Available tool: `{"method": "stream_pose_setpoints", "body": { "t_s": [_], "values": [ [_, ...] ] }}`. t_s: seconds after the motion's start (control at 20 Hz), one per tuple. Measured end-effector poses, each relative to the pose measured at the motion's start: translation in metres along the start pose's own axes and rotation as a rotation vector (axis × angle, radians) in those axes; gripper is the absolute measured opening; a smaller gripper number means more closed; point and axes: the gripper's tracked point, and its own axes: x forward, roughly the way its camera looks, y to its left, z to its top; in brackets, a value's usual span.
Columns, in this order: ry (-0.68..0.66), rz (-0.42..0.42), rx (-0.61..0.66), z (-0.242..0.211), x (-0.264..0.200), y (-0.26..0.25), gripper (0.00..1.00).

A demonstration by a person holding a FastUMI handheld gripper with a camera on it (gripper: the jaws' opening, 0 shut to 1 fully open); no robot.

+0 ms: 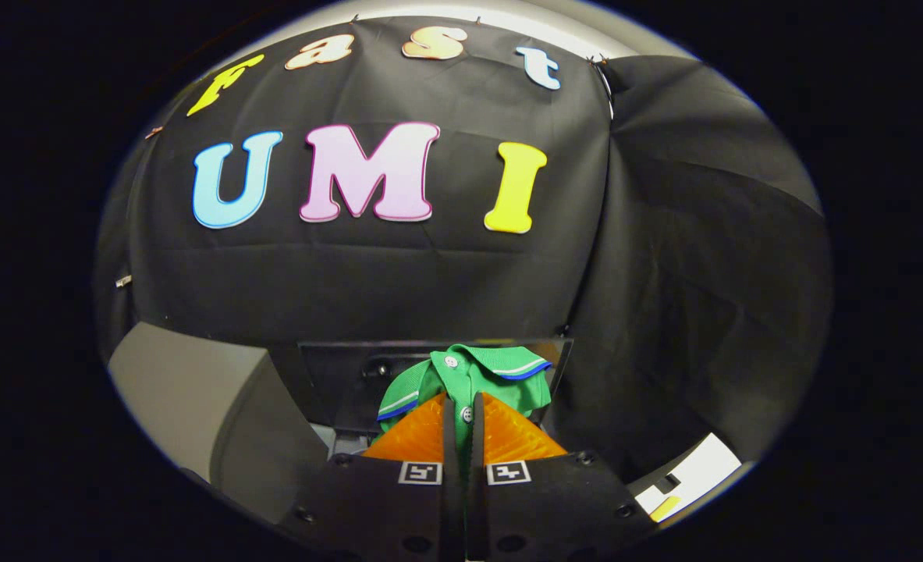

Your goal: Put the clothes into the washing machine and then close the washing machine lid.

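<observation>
From the camera riding on the tongs, I see both fingers drawn nearly together, with a thin strip of green fabric pinched in the narrow gap between them. The tongs are clenched on the green polo shirt, which bunches up just past the fingertips; its collar, trimmed with a white and blue stripe, spreads to either side, and two pale buttons sit along the placket right at the tips.

Directly behind the shirt I see a dark, flat, upright panel; I cannot tell for sure whether it is the washing machine's raised lid. To the left of the tongs lies a pale grey surface, and to the right, lower down, a white sheet with a yellow mark. Black cloth forms the backdrop beyond everything.
</observation>
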Motion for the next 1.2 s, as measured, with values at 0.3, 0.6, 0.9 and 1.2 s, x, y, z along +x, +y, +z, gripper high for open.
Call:
{"method": "stream_pose_setpoints", "body": {
  "t_s": [0.3, 0.6, 0.9, 1.2],
  "values": [
    [0.145, 0.007, -0.061, -0.087, 0.045, 0.012, 0.07],
    [0.312, 0.014, -0.094, -0.17, 0.08, 0.019, 0.07],
    [0.485, 0.054, -0.098, -0.245, 0.105, 0.026, 0.07],
    [0.642, 0.131, -0.091, -0.285, 0.11, 0.026, 0.06]
  ]
}}
